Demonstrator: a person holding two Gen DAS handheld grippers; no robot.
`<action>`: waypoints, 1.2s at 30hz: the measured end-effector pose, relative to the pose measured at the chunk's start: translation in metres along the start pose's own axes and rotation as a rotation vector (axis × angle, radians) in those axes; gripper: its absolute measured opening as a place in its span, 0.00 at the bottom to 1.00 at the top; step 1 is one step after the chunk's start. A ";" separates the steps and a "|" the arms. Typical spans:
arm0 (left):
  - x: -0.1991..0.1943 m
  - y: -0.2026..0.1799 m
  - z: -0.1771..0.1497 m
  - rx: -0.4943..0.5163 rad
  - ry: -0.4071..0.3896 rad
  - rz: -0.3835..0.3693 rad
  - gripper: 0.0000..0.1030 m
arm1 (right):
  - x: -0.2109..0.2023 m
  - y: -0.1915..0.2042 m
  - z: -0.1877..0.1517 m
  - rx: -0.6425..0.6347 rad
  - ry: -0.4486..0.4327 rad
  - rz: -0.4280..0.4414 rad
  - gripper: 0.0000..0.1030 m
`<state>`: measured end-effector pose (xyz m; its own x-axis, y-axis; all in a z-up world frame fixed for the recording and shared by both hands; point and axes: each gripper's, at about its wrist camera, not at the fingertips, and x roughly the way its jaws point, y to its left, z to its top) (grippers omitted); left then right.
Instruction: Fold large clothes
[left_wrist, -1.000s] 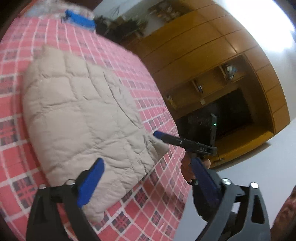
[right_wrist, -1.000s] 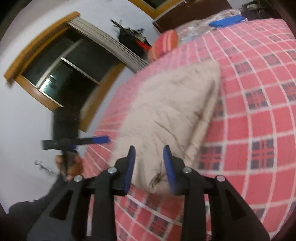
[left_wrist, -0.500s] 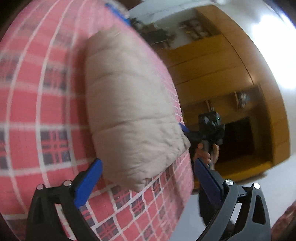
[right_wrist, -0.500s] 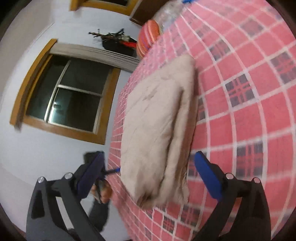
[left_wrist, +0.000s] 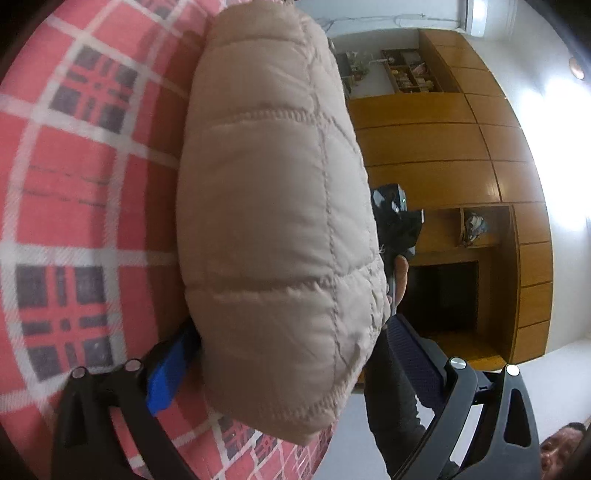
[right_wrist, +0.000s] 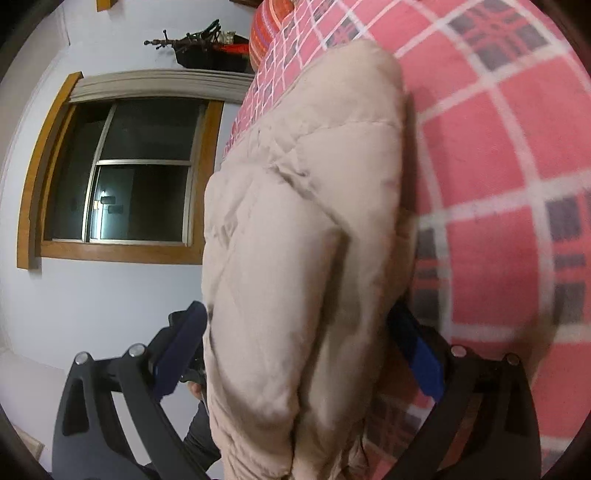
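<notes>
Jacket (left_wrist: 273, 206), beige quilted, folded thick, lies on bed blanket | blanket (left_wrist: 74, 206) red plaid | left gripper (left_wrist: 291, 354) spread wide, jacket edge between blue fingers, not pinched | right gripper (right_wrist: 299, 350) likewise wide apart, straddling jacket's other end

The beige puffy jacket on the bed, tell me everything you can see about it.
The beige puffy jacket is quilted, with stitched seams dividing soft padded panels. It is folded into a thick bundle, lying on the red plaid bedspread. Each hand-held gripper, left and right, straddles one end, open, blue pads at the fabric's sides.
</notes>
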<state>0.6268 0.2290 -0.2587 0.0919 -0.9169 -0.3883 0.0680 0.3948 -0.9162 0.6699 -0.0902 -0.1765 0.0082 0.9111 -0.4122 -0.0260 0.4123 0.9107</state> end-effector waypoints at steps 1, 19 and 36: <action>0.000 -0.001 0.001 -0.002 0.007 0.003 0.96 | 0.006 0.002 -0.001 -0.004 0.004 -0.003 0.95; 0.027 -0.024 0.020 0.007 0.183 0.174 0.73 | 0.022 0.021 -0.012 -0.087 -0.013 -0.005 0.45; -0.066 -0.073 -0.061 0.077 0.193 0.255 0.67 | 0.051 0.121 -0.112 -0.228 -0.022 0.037 0.43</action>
<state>0.5555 0.2572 -0.1721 -0.0740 -0.7791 -0.6225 0.1422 0.6096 -0.7798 0.5552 0.0055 -0.0902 0.0252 0.9265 -0.3754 -0.2517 0.3693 0.8946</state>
